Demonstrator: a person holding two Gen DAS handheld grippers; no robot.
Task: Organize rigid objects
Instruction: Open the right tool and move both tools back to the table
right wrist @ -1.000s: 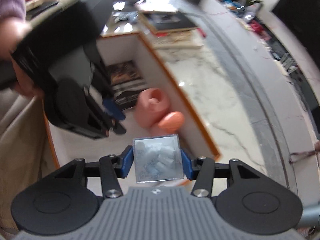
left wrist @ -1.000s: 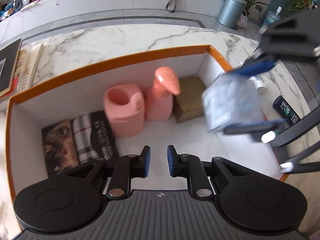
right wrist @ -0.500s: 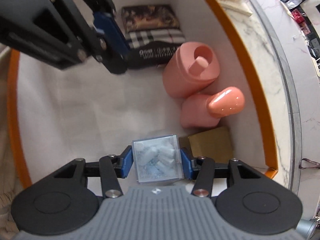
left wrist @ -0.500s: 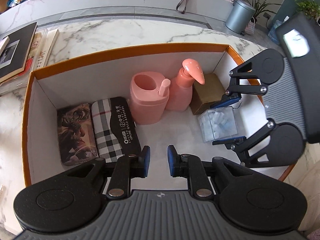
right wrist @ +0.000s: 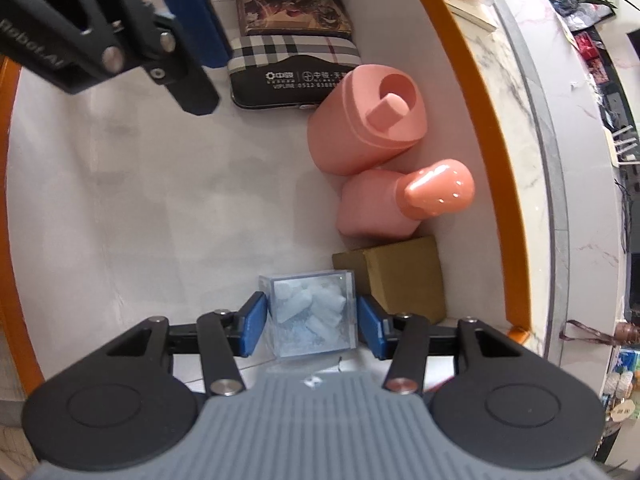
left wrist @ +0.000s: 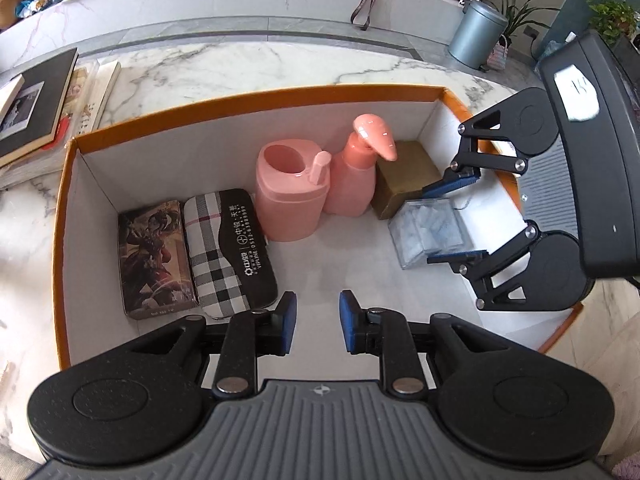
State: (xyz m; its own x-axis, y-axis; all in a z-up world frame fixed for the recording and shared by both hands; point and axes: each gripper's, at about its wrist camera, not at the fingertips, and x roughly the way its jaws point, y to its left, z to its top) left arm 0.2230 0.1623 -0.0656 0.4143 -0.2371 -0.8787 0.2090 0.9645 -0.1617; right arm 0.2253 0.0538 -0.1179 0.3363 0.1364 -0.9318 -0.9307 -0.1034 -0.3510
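Observation:
An orange-rimmed white box holds a picture-printed case, a plaid case, a pink container, a pink pump bottle and a brown carton. My right gripper is shut on a clear plastic box of pale pieces. That clear box rests low on the white floor beside the carton. My left gripper hovers over the box's near side. Its jaws are opening with nothing between them.
Books lie on the marble counter left of the box. A grey bin stands on the floor behind. The white floor in the middle of the box is bare. The left gripper hangs near the plaid case.
The right gripper came down into the box with the clear box, down to the floor beside the brown carton. The left gripper's jaws widened slightly.

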